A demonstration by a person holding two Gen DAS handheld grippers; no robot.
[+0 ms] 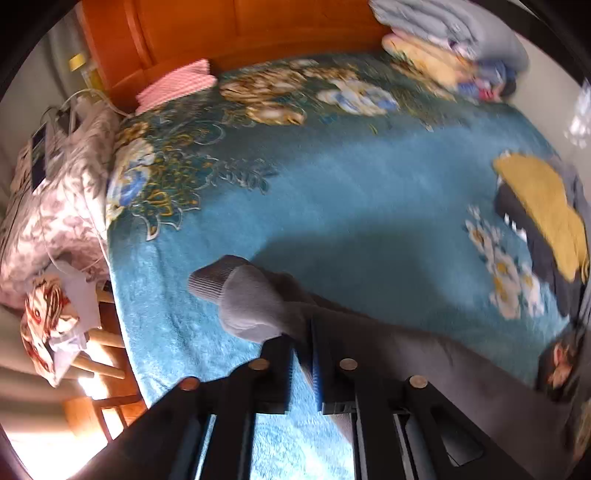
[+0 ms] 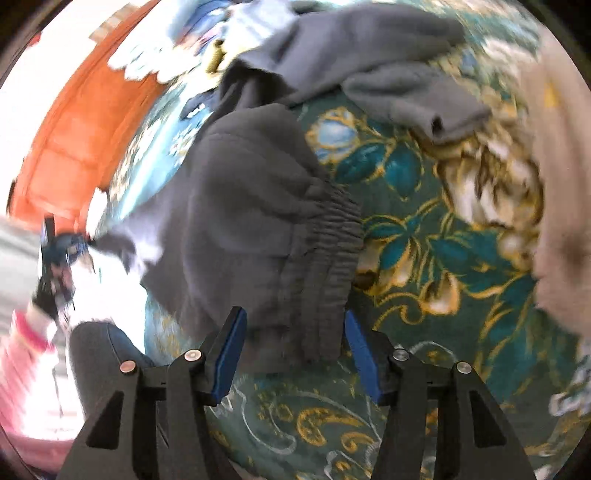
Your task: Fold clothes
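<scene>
On the teal floral blanket (image 1: 332,206), at 6 o'clock in your left wrist view, your left gripper (image 1: 304,354) has its jaws nearly together, a narrow gap between the blue pads. Grey fabric of the grey garment (image 1: 258,299) lies in that gap; whether the pads press it you cannot tell. Its ribbed cuff points toward 10 o'clock. A folded yellow and dark stack (image 1: 539,221) sits at 3 o'clock, a pile of bedding (image 1: 450,40) at 1 o'clock against the orange headboard (image 1: 221,33).

Right wrist view: your right gripper (image 2: 295,350) stands about half open at 6 o'clock, pads clear on both sides of the dark grey trousers (image 2: 258,221). The elastic waistband runs from centre toward 5 o'clock. A lighter grey top (image 2: 369,55) lies at 12 o'clock. Picture blurred.
</scene>
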